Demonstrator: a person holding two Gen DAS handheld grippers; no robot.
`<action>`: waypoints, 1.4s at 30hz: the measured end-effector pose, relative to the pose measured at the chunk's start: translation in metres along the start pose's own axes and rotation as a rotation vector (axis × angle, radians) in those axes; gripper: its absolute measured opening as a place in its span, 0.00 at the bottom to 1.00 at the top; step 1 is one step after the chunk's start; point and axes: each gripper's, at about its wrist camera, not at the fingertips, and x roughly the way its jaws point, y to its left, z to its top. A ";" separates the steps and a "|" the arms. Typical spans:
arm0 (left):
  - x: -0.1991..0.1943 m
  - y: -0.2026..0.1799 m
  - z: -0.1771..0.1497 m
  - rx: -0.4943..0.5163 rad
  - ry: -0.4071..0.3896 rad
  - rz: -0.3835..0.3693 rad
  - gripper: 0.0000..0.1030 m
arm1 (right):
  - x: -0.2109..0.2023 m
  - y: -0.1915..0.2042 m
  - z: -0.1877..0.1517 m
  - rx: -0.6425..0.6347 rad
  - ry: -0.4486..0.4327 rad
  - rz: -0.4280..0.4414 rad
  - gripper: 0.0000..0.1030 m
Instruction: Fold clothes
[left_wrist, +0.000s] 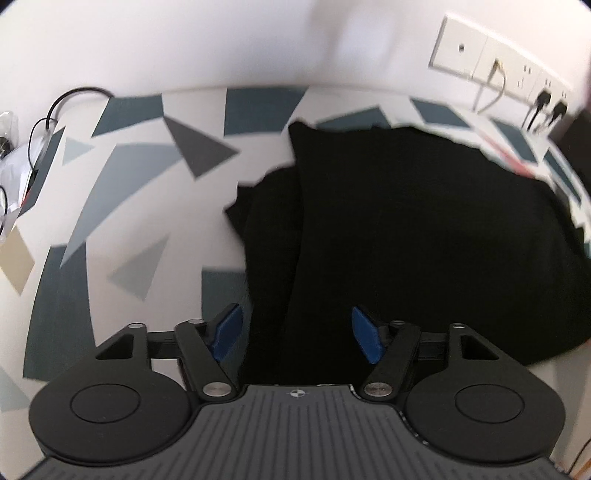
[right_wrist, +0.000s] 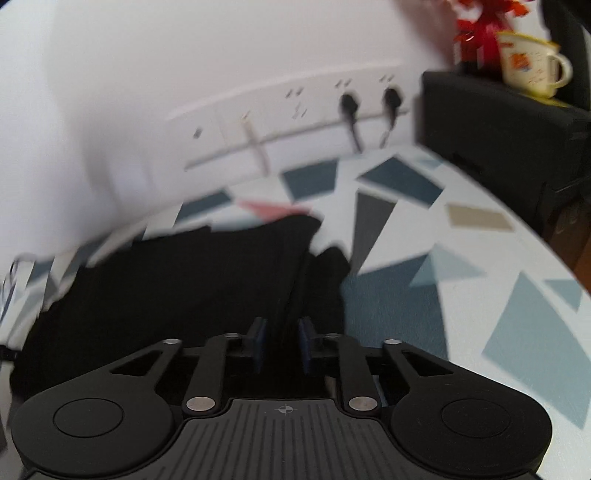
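Black garment (left_wrist: 406, 221) runs lengthwise away from the left gripper (left_wrist: 297, 334), whose blue pads (left_wrist: 227, 332) stand apart above its near edge, pinching nothing. It looks folded, matte, lying on the patterned tabletop (left_wrist: 129, 184). Right gripper (right_wrist: 281, 343) tilts downward, pads nearly together, probably nipping a fabric ridge.

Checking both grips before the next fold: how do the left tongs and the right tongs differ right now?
The left tongs stand wide open over the black garment, blue pads clear of the cloth. The right tongs are nearly shut, with a fold of that garment running between their pads; whether they pinch it is unclear. Both point down at the same garment on the patterned tablecloth.
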 end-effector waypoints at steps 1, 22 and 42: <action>0.002 0.000 -0.005 0.005 -0.007 0.001 0.40 | 0.006 -0.003 -0.001 0.026 0.035 0.003 0.11; -0.010 0.007 -0.016 -0.058 -0.015 -0.006 0.43 | -0.028 -0.035 -0.020 0.149 0.034 0.064 0.43; -0.038 0.012 -0.058 -0.106 0.010 -0.065 0.77 | -0.046 -0.080 -0.034 0.372 0.055 -0.084 0.53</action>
